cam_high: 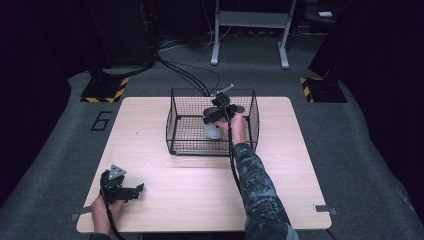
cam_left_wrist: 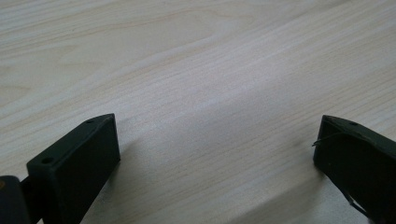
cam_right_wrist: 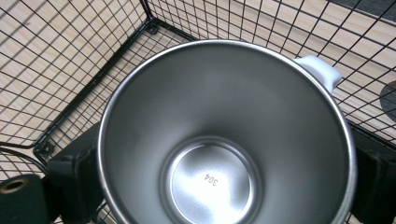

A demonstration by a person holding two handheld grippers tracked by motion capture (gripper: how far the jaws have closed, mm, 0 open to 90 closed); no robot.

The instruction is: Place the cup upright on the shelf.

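Left gripper [cam_high: 135,190] sits low at the table's [cam_high: 165,195] near left corner, jaws spread wide over bare wood, holding nothing. Over to the basket [cam_high: 175,117] at the far middle: the right gripper [cam_high: 215,127] is inside it, jaws clamped on either side of the steel cup [cam_right_wrist: 224,135], upright, white handle [cam_right_wrist: 322,70] showing.

- A pale, rectangular wooden table [cam_high: 165,195] with rounded corners stands on grey carpeted floor [cam_high: 60,150], under the right-hand gripper [cam_high: 220,107].
- A dark number six [cam_high: 101,120] is marked on the carpet, to the left of that gripper.
- Two black bases edged with yellow-and-black hazard stripes [cam_high: 104,91] [cam_high: 322,90] sit beyond the table's far corners.
- A light grey metal frame on two legs [cam_high: 250,30] stands farther back.
- Black cables [cam_high: 187,72] trail over the carpet.
- The surroundings lie in darkness.
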